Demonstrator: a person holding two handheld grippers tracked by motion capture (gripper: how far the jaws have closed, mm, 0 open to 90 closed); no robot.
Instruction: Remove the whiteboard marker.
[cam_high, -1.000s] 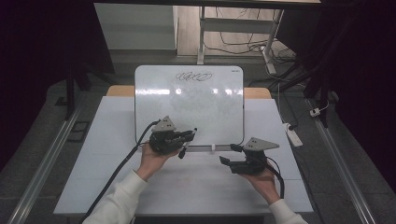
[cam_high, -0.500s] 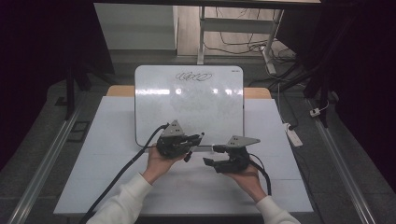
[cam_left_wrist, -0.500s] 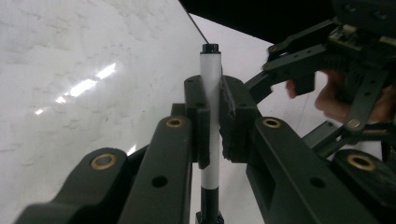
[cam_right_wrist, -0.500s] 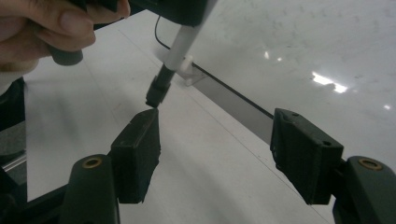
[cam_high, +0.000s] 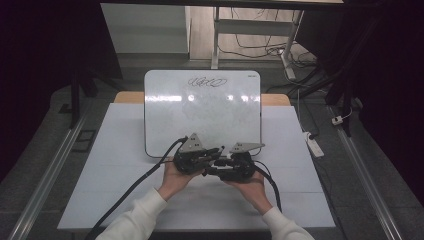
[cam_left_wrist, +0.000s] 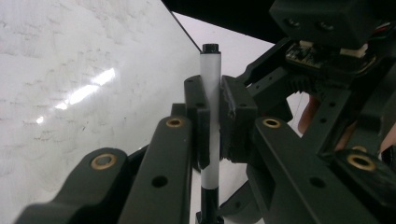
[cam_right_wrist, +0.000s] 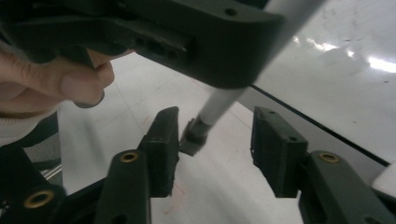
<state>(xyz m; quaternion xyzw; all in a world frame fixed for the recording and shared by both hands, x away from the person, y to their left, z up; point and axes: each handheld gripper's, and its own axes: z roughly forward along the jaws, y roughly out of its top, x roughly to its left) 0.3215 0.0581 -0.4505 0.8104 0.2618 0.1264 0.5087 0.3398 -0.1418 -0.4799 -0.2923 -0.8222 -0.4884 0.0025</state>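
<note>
The left gripper (cam_high: 212, 152) has its fingers (cam_left_wrist: 198, 109) pinched on a white marker (cam_left_wrist: 209, 93), holding it steady above the counter (cam_high: 120, 165) beside the whiteboard (cam_high: 202, 117). The right gripper (cam_right_wrist: 215, 135) has just been closing; its fingers (cam_right_wrist: 161, 140) remain spread around the marker's dark cap (cam_right_wrist: 194, 135), apparently to pull it off.

The whiteboard (cam_high: 202, 112) lies on the table (cam_high: 90, 175), the marker (cam_left_wrist: 209, 93) just before its near edge.
</note>
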